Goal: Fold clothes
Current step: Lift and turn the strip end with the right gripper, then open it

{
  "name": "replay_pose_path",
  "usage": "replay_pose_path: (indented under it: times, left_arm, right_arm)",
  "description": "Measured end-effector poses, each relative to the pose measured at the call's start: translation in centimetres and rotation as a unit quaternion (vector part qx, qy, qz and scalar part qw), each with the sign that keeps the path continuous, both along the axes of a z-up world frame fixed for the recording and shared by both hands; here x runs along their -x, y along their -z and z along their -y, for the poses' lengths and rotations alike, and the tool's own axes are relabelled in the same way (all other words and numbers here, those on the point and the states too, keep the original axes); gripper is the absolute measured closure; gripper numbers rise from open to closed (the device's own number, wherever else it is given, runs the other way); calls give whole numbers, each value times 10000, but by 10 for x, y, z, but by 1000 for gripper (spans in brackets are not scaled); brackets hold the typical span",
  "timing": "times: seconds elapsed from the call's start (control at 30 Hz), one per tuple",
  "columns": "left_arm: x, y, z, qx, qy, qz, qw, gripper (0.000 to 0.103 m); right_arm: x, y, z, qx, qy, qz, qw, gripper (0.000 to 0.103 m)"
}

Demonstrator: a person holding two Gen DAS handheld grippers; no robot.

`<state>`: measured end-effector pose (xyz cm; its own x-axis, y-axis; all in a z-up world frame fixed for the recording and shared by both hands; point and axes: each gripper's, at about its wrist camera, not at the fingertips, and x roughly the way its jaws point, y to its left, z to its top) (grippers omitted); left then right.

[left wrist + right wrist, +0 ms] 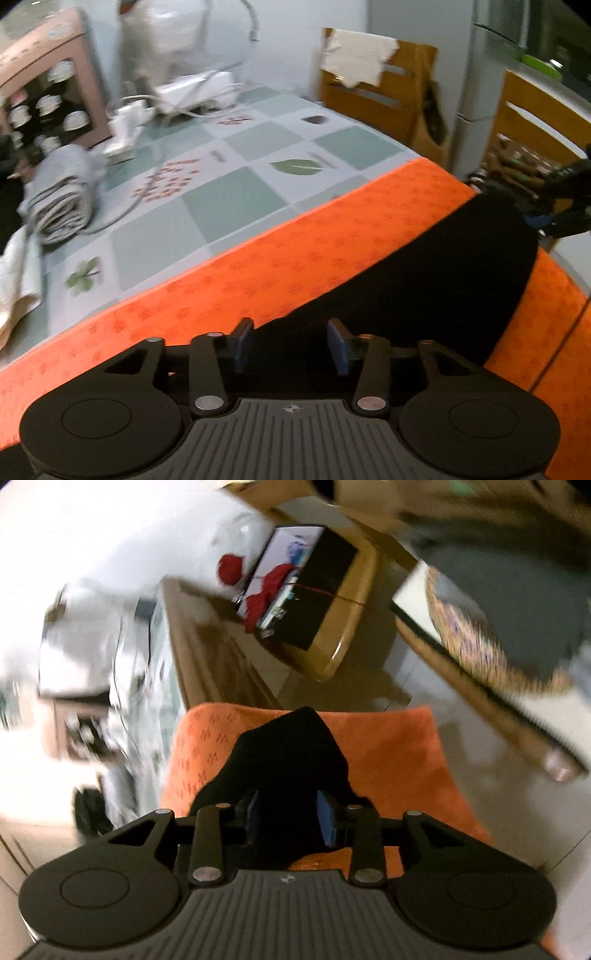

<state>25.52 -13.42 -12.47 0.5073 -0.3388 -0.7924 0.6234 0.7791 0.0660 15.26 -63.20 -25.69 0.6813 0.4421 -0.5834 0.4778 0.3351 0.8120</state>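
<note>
Left gripper [291, 345]: jaws partly apart, blue pads [339, 345] clear of the fabric, nothing clamped; black garment [424, 273] lies under and ahead of the tips. Garment spread flat on the orange cloth [258, 266], which covers the near edge of the table. Beyond the orange cloth: checked tablecloth [221, 199] with leaf prints. Far-left of the orange cloth: rolled grey fabric [61, 195], white adapters and cables [192, 92], pink box [48, 77] with cup pictures. Past the far end of the orange cloth: wooden chair [391, 92] with a pale cloth over its back.

Right gripper [288, 818]: jaws partly apart, black garment [291, 746] bunched between the pads; pad contact not resolvable, so grip cannot tell. Same garment peaked up on the orange cloth [391, 746]. Right view heavily motion-blurred; wooden furniture [332, 627] beyond the orange cloth.
</note>
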Motion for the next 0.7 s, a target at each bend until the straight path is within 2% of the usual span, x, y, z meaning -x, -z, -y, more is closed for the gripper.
replay_pose_path:
  times: [0.13, 0.17, 0.2, 0.23, 0.27, 0.5, 0.6, 0.67, 0.7]
  left_arm:
    - [-4, 7, 13, -76, 315, -183, 9993, 58]
    - [-3, 9, 16, -122, 371, -204, 9990, 73]
    - [-2, 11, 18, -180, 426, -210, 9987, 99]
    - [0, 13, 19, -204, 466, -170, 9986, 100]
    - [3, 12, 19, -167, 475, -111, 9987, 100]
    - [6, -12, 10, 264, -143, 309, 9991, 100]
    - [3, -14, 12, 266, -378, 364, 9983, 100]
    - [1, -9, 16, 145, -487, 370, 9980, 99]
    - [0, -6, 18, 53, -521, 360, 9980, 98]
  right_arm:
    - [8, 22, -4, -626, 424, 54, 9971, 65]
    - [9, 24, -7, -724, 513, 100, 9960, 67]
    - [11, 27, -9, -822, 602, 146, 9947, 85]
    - [12, 26, -9, -860, 688, 197, 9937, 98]
    - [14, 26, -9, -897, 774, 248, 9926, 102]
    - [26, -10, 2, -748, 1137, 691, 9883, 102]
    - [26, -25, 8, -190, 1039, 568, 9928, 102]
    - [24, -25, 10, 131, 921, 399, 9949, 97]
    - [24, -20, 10, 131, 956, 269, 9950, 95]
